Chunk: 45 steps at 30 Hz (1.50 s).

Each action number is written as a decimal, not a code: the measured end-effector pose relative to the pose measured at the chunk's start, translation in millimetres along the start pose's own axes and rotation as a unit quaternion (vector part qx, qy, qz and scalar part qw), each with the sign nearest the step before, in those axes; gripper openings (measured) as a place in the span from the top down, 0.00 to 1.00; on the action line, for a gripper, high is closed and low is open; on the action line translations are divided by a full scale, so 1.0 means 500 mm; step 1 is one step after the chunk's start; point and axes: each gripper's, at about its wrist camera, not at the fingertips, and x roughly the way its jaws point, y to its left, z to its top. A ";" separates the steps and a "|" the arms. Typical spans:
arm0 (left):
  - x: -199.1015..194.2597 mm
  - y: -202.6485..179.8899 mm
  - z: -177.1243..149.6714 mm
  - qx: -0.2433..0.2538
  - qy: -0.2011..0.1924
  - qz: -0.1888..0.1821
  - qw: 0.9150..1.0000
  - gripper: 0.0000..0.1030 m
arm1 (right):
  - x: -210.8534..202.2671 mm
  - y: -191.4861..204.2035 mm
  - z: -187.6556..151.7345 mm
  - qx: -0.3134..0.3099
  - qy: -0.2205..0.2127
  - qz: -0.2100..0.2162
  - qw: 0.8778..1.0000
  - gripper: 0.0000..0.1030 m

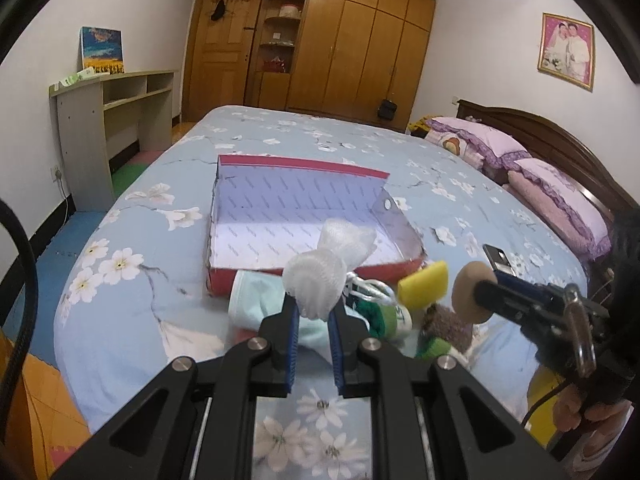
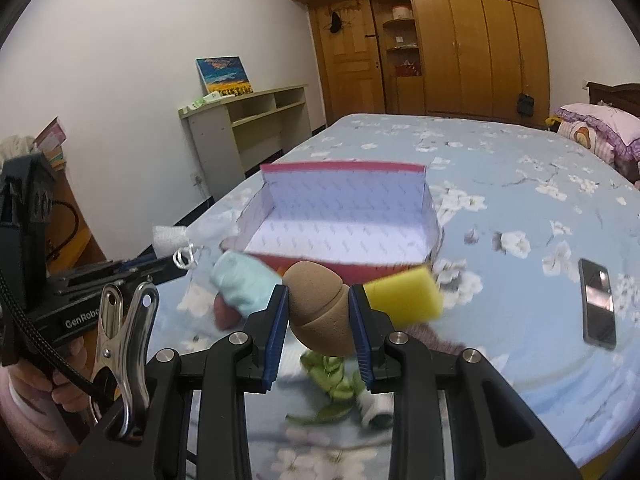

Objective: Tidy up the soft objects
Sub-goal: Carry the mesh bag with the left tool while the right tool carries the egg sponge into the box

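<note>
**Operator:** Two grippers, both loaded. My left gripper point(image 1: 314, 312) has its jaws clamped on a white mesh puff point(image 1: 328, 268); my right gripper point(image 2: 318, 312) has its jaws closed on a brown sponge point(image 2: 316, 312). Both are held above the bed point(image 1: 132, 320), short of the red box point(image 1: 280, 208).

**Observer:** What lies between you and the box?

**Operator:** A small pile on the bedspread: a pale blue cloth point(image 2: 244, 284) right against the box's near wall, a yellow sponge point(image 2: 404, 300) beside it, and a green fabric piece point(image 2: 332, 376) under the right jaws. The box itself is open, its white lining bare.

**Observer:** Do the views differ?

**Operator:** Yes. The right wrist shows a dark phone point(image 2: 598, 304) lying flat on the bed, well apart from the box; from the left wrist I only catch its tip behind the other gripper. The left wrist shows a brown fuzzy item point(image 1: 448, 324) by the pile, and the purple pillows point(image 1: 560, 200) along the headboard. The right wrist picks up the metal clip point(image 2: 124, 344) on the left tool and the hand point(image 2: 48, 376) gripping it.
</note>
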 end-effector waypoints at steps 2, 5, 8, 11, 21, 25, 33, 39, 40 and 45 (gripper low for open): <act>0.011 0.004 0.013 -0.002 0.001 0.000 1.000 0.86 | 0.009 -0.008 0.018 0.000 -0.003 -0.005 1.000 0.70; 0.025 0.008 0.033 -0.001 -0.002 0.008 1.000 0.86 | 0.024 -0.020 0.043 -0.002 -0.006 -0.015 1.000 0.70; 0.043 0.015 0.051 -0.002 -0.003 0.015 1.000 0.86 | 0.042 -0.030 0.064 -0.002 -0.006 -0.022 1.000 0.70; 0.068 0.024 0.066 -0.007 -0.001 0.022 1.000 0.86 | 0.066 -0.040 0.082 -0.003 -0.003 -0.030 1.000 0.70; 0.191 0.038 0.086 -0.011 0.029 0.039 0.999 0.86 | 0.156 -0.089 0.112 0.008 0.011 -0.047 0.999 0.70; 0.225 0.038 0.090 -0.010 0.035 0.042 0.998 0.86 | 0.194 -0.103 0.112 0.014 0.016 -0.053 0.998 0.70; 0.282 0.042 0.089 -0.005 0.048 0.058 0.997 0.86 | 0.239 -0.113 0.105 0.008 0.025 -0.063 0.998 0.70; 0.314 0.049 0.079 -0.005 0.064 0.062 0.996 0.86 | 0.275 -0.124 0.095 0.011 0.039 -0.066 0.997 0.70; 0.318 0.050 0.078 -0.005 0.066 0.063 0.996 0.86 | 0.280 -0.126 0.093 0.010 0.041 -0.069 0.997 0.70; 0.335 0.045 0.079 0.001 0.072 0.064 0.995 0.86 | 0.298 -0.139 0.088 0.014 0.048 -0.076 0.996 0.70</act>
